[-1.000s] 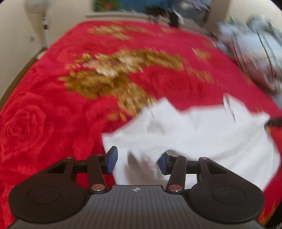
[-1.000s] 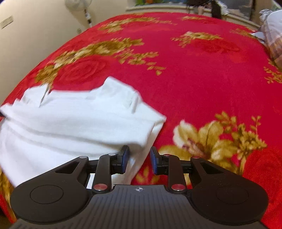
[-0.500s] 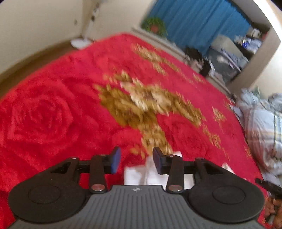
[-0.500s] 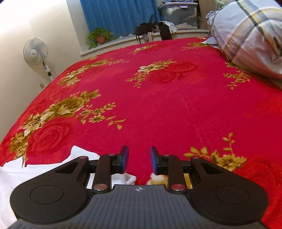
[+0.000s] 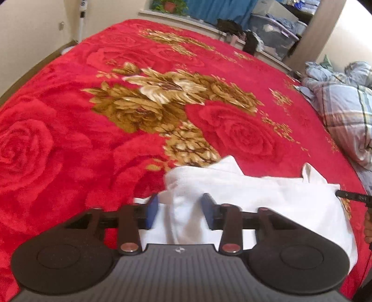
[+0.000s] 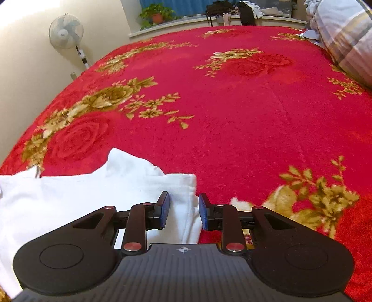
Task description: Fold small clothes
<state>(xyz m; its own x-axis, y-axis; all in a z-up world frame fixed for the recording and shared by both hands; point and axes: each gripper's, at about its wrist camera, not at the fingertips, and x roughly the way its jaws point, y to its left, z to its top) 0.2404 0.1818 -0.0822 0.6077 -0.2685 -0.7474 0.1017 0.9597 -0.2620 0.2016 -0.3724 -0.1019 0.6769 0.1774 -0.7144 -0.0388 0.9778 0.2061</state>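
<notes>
A small white garment (image 5: 267,195) lies flat on a red floral blanket (image 5: 69,139), near the front edge. My left gripper (image 5: 179,212) is open, its blue pads to either side of a raised fold at the garment's left end. My right gripper (image 6: 183,212) is open, its pads straddling the garment's right edge (image 6: 186,185). The garment also shows in the right wrist view (image 6: 69,197), spreading left. Neither gripper pinches the cloth. The tip of the right gripper shows at the far right of the left wrist view (image 5: 353,197).
A plaid duvet (image 5: 344,109) is heaped at the bed's right side. A standing fan (image 6: 67,32) is by the left wall. A potted plant (image 6: 155,15), storage boxes (image 5: 274,39) and dark clothes lie beyond the bed's far edge.
Both grippers tilted up away from the garment half a second ago, then came back down. They now sit over its left and right ends. The garment lies flatter than one second ago.
</notes>
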